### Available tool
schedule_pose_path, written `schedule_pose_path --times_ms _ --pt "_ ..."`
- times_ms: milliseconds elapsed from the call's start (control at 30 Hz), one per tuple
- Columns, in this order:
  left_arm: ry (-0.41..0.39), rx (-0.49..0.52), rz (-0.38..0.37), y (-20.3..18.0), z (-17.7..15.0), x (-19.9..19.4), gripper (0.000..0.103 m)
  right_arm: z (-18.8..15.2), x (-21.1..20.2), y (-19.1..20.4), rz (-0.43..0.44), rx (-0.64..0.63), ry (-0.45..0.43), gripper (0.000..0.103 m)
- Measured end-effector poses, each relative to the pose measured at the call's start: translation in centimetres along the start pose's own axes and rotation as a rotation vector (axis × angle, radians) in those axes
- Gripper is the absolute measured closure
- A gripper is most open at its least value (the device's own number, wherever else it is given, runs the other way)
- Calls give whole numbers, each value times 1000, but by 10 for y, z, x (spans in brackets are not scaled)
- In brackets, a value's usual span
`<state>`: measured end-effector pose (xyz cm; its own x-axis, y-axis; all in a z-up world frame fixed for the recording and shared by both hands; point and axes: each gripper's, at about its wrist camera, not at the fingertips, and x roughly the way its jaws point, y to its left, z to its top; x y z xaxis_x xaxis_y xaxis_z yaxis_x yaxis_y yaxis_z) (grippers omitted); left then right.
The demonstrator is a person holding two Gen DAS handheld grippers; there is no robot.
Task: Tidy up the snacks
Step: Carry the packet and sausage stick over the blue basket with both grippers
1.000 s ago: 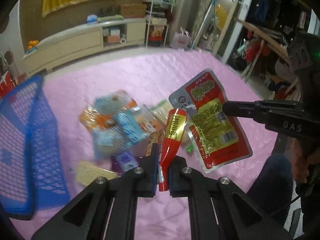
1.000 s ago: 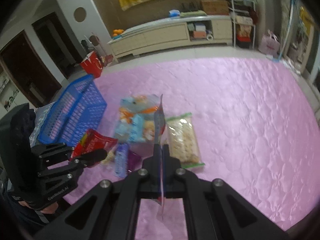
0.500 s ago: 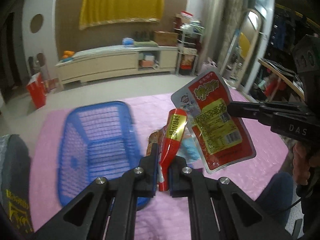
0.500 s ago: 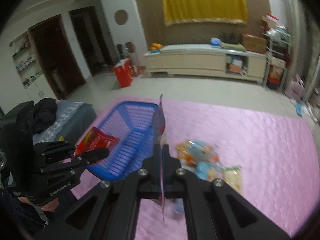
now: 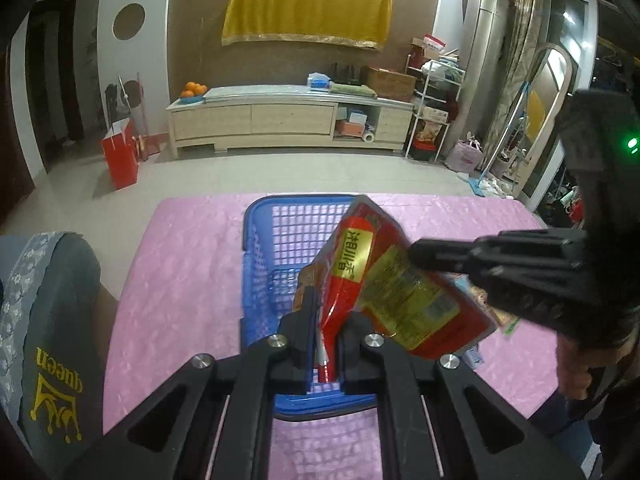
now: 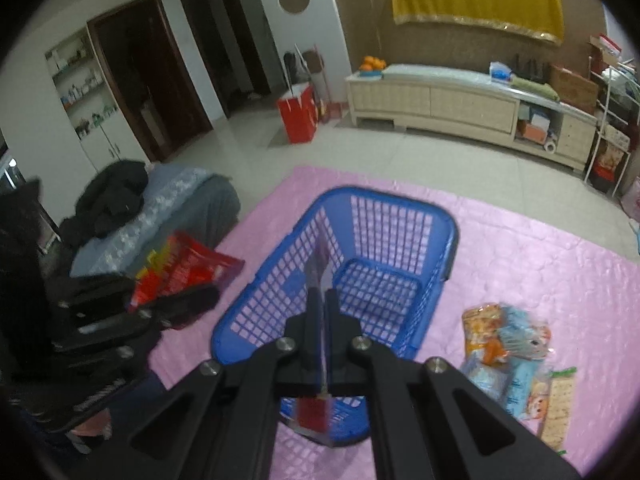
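A blue mesh basket [image 5: 260, 264] [image 6: 400, 248] stands empty on the pink mat. My left gripper [image 5: 326, 320] is shut on a red sausage stick with a yellow label [image 5: 348, 280], held over the basket's near end. My right gripper [image 6: 321, 300] is shut on a flat red snack pouch, seen edge-on in its own view [image 6: 320, 280] and flat in the left wrist view [image 5: 416, 304], above the basket. In the right wrist view the left gripper [image 6: 180, 300] holds red packaging [image 6: 180, 272] left of the basket.
Several loose snack packets [image 6: 516, 352] lie on the pink mat [image 6: 540, 264] right of the basket. A grey cushion [image 5: 44, 320] and bedding [image 6: 160, 208] sit to the left. A low cabinet [image 5: 288, 120] and a red bag [image 5: 120, 156] stand on the tiled floor beyond.
Both grippers swung left from the snack pile to the basket, still holding their items. The basket moved from the left edge to the centre of both views.
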<state>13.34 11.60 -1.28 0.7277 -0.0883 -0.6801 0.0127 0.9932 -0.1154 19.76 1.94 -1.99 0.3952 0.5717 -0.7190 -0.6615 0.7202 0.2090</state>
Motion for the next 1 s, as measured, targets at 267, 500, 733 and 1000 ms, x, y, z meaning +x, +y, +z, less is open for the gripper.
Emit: schedule_pose_path --times_ms 267,500,733,1000 --pt "34 3 -34 4 -9 15 96 -13 40 2 -63 -7 99 100" --pt "61 -2 -69 3 -11 29 96 -14 42 1 -118 -24 123 100" --pt "61 13 -75 -5 -10 23 96 -22 9 -6 -161 -33 81 99" --pt "73 50 -89 -17 -6 28 96 -31 -7 -34 -235 38 50 36"
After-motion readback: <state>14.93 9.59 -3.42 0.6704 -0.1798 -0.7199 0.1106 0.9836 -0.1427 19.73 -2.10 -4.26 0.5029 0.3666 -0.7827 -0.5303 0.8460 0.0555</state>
